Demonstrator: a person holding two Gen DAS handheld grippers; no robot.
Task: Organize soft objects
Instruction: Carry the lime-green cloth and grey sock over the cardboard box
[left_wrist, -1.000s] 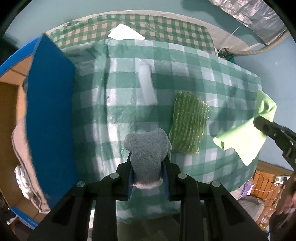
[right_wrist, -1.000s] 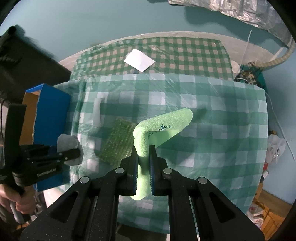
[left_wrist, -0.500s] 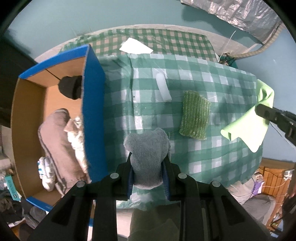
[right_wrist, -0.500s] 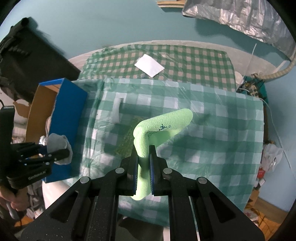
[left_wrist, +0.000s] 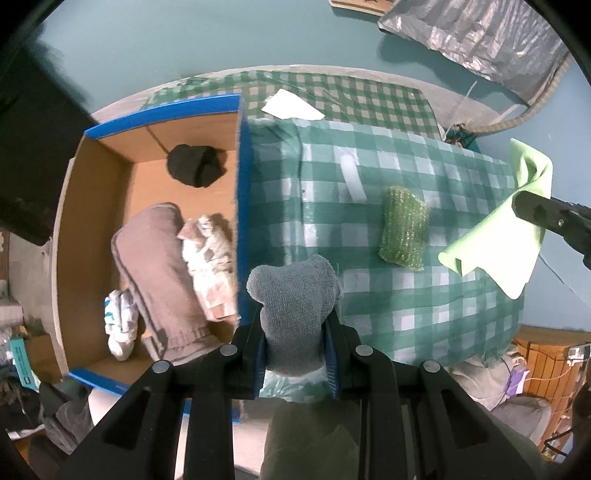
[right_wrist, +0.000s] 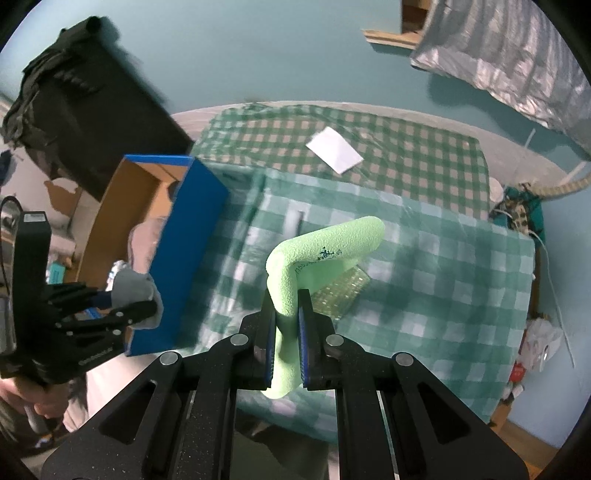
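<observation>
At the bottom of the left wrist view, the left gripper (left_wrist: 295, 339) was clamped on a folded grey terry cloth (left_wrist: 293, 302), its loose end sticking up past the fingertips. It sat right at the near blue wall of the open cardboard box with blue outer sides (left_wrist: 242, 221), probably because the cloth was bound for that box. Left of centre, the box already held a brown folded garment (left_wrist: 155, 273), a pale crumpled cloth (left_wrist: 210, 254) and a black bundle (left_wrist: 195, 166) near its far end.

At the bottom centre of the right wrist view, the right gripper (right_wrist: 287, 325) was closed on a bent light-green foam sheet (right_wrist: 321, 254), carried above the table, seemingly waiting its turn. On the green checked tablecloth (left_wrist: 388, 295), right of centre, a green knitted scrubbing pad (left_wrist: 404, 229) lay flat, unsorted. Farther back, a white paper sheet (left_wrist: 291, 107) rested near the table's far edge.
</observation>
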